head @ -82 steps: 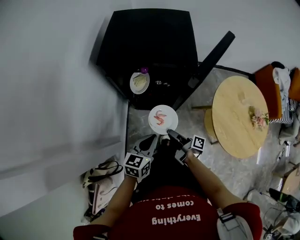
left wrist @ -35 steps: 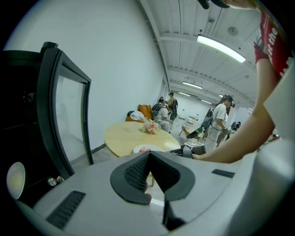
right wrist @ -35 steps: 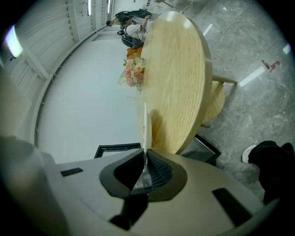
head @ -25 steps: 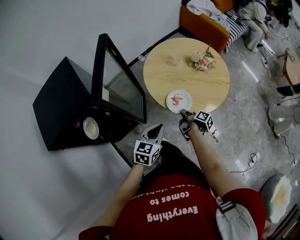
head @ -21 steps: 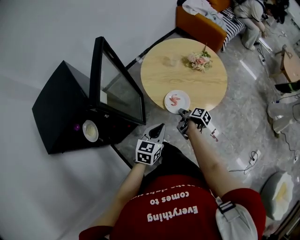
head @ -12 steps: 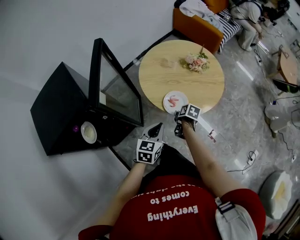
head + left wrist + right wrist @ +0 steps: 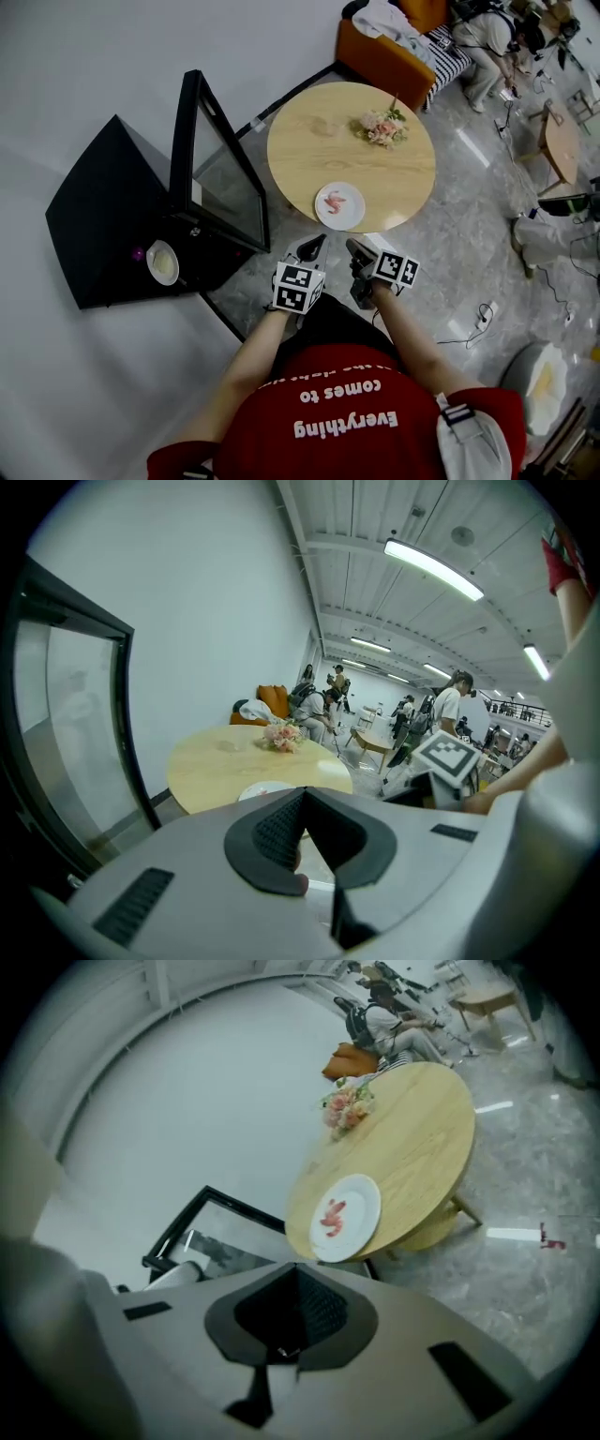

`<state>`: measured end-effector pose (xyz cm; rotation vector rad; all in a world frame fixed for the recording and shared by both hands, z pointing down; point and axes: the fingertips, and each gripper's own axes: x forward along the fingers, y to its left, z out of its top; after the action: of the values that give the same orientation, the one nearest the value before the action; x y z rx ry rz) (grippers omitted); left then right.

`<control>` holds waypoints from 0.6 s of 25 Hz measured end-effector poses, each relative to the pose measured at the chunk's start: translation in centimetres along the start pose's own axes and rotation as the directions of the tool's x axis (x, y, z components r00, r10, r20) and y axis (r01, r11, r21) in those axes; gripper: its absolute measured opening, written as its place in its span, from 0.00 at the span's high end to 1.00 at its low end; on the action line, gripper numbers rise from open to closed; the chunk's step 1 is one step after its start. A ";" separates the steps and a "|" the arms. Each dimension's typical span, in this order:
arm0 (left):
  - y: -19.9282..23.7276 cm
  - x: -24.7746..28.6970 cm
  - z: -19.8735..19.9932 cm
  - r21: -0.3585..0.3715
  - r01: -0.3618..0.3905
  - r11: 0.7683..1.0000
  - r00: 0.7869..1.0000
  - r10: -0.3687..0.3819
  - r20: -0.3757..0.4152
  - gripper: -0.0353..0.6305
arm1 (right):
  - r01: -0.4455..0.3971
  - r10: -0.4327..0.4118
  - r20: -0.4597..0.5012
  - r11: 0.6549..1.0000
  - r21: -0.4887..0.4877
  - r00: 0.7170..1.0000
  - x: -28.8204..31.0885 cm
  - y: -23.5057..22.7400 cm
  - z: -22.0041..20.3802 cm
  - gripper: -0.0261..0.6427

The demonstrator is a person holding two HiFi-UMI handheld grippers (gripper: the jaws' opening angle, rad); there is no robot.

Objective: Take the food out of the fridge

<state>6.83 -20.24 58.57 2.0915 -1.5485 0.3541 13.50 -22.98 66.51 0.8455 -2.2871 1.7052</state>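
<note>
Round table (image 7: 314,150) is topped by a shrimp plate (image 7: 340,205); left gripper (image 7: 313,247) is closed, right gripper (image 7: 354,248) has just been closed, empty.

A red short-sleeved T-shirt (image 7: 347,412) with white lettering fills six o'clock, a grey pouch (image 7: 473,442) sits at five o'clock, and the left gripper (image 7: 316,244) and right gripper (image 7: 353,246) are pale grey with black-and-white marker cubes (image 7: 298,286).

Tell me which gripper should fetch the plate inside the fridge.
Left, probably. The left gripper sits on the fridge side, nearer the plate; the right gripper is over by the table. Both are shut and empty.
</note>
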 end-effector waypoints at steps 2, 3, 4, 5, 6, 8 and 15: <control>-0.4 0.4 0.2 0.016 0.015 1.000 1.000 -0.015 -0.007 0.94 | -0.075 0.075 -0.009 0.997 -0.004 0.997 -1.6 1.2 -1.1 0.94; -0.7 0.5 0.3 0.021 0.020 1.000 1.000 -0.020 -0.010 0.94 | -0.093 0.093 -0.020 0.996 -0.006 0.995 -2.2 1.7 -1.7 0.94; -0.8 0.7 0.3 0.025 0.023 0.999 1.000 -0.023 -0.013 0.94 | -0.104 0.104 -0.036 0.995 -0.009 0.994 -2.7 2.1 -2.5 0.94; -1.0 0.8 0.4 0.029 0.026 0.999 1.000 -0.026 -0.016 0.94 | -0.112 0.111 -0.056 0.994 -0.014 0.992 -3.1 2.4 -3.2 0.94; -1.2 0.9 0.5 0.032 0.031 0.999 0.999 -0.031 -0.020 0.94 | -0.117 0.115 -0.075 0.993 -0.023 0.991 -3.4 2.8 -3.9 0.94; -1.7 1.0 0.5 0.041 0.046 0.998 0.999 -0.045 -0.026 0.94 | -0.121 0.116 -0.099 0.991 -0.047 0.988 -3.9 3.3 -5.0 0.94; -2.4 0.7 0.4 0.052 0.035 0.998 0.999 -0.035 -0.004 0.94 | -0.124 0.113 -0.112 0.988 -0.096 0.987 -3.8 3.8 -5.2 0.94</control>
<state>9.29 -20.50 58.00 2.1537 -1.5144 0.3892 13.65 -16.18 63.37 0.5944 -2.3721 1.6200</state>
